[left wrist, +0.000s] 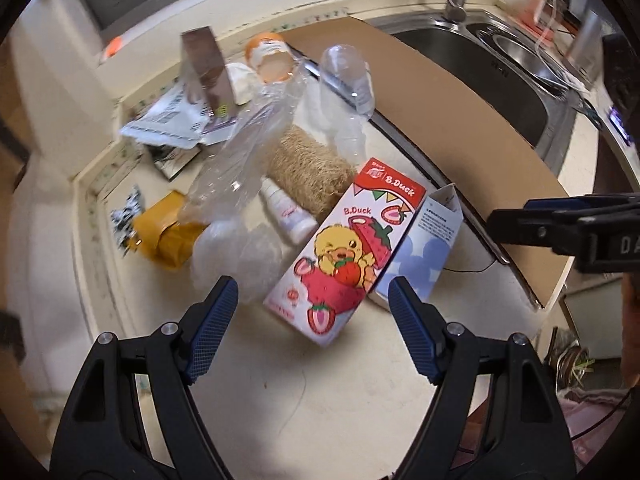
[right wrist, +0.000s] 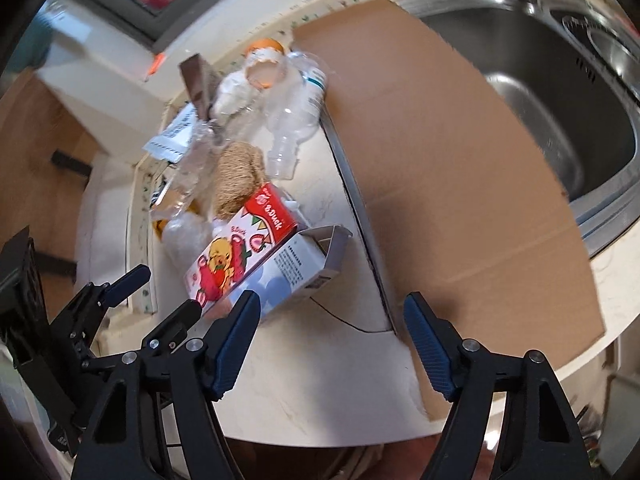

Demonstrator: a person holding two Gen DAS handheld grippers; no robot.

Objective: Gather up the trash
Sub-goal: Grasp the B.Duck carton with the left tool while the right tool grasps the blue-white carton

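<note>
Left wrist view shows the left tongs [left wrist: 312, 300] wide apart with nothing in them, like the right tongs [right wrist: 332, 320], and the duck box [left wrist: 340, 256] lies just ahead, looking light, stiff, easy to squash, so pinch its long sides.

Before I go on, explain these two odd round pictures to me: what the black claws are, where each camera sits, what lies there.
No robot here: a person carries two clamp tools. Each picture comes from a camera on one tool, looking along its blue-padded fingers. The left hand-held gripper and the right hand-held gripper are both open and hold nothing. On the counter lies trash: a strawberry duck carton, a crumpled clear plastic bag, an empty clear bottle, a small white bottle and a tan fibre bundle. A cardboard sheet partly covers the steel sink.
</note>
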